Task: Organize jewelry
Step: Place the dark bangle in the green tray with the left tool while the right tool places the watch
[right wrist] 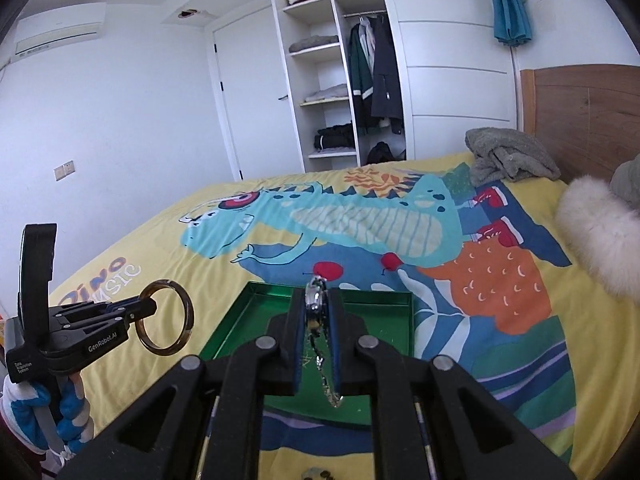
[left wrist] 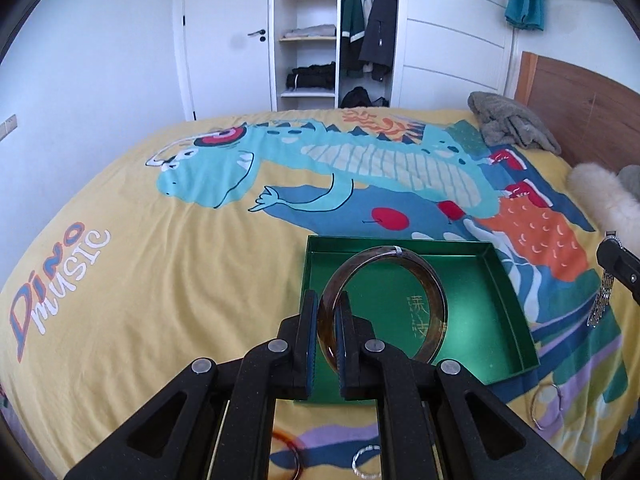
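Observation:
My left gripper (left wrist: 327, 304) is shut on the rim of a brown tortoiseshell bangle (left wrist: 437, 300), held upright in the air above an open green tray (left wrist: 480, 332) lying on the bed. The right wrist view shows that same left gripper (right wrist: 144, 307) with the bangle (right wrist: 190, 312) to the left of the tray (right wrist: 384, 320). My right gripper (right wrist: 316, 300) is shut on a silver chain piece (right wrist: 326, 376), which dangles between its fingers over the tray's near end. The right gripper (left wrist: 616, 264) and its hanging chain (left wrist: 600, 300) also show at the left wrist view's right edge.
Loose pieces lie on the yellow dinosaur bedcover (left wrist: 160, 280) near me: a silver hoop (left wrist: 546, 406), a sparkly ring (left wrist: 364, 458) and another brown bangle (left wrist: 290, 452). A grey blanket (left wrist: 512, 124) and a fluffy white pillow (left wrist: 600, 200) sit by the wooden headboard (left wrist: 580, 108). A gloved hand (right wrist: 72, 412) holds the left gripper.

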Demonstrator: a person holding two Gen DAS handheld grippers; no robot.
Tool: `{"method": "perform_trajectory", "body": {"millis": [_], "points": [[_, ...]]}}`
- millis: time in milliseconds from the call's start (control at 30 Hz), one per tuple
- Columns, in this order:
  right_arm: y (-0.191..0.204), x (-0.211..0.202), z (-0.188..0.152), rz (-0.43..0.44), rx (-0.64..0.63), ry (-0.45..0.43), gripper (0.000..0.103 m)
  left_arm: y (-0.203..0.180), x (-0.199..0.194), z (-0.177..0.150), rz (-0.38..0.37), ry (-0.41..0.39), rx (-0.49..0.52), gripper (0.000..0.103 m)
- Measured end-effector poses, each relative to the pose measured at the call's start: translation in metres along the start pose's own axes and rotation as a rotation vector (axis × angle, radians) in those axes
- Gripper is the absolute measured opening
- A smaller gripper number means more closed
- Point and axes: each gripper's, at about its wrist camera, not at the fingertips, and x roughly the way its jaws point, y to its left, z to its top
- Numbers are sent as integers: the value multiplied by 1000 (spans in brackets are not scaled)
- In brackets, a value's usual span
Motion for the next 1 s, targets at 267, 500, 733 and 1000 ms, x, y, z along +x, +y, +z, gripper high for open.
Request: {"method": "perform_trajectory", "body": {"millis": [267,500,733,1000], "points": [[-32,136,-55,-53,37,254,10,-17,123,-18,18,186,-3,8],[-58,190,-95,-98,65,398,10,-29,162,-27,26,221,12,8],[-56,200,-87,-99,18,405,11,-32,168,-22,43,211,16,10],[-54,188,-76,-87,14,383,49,-20,148,-13,14,180,-17,43]]}}
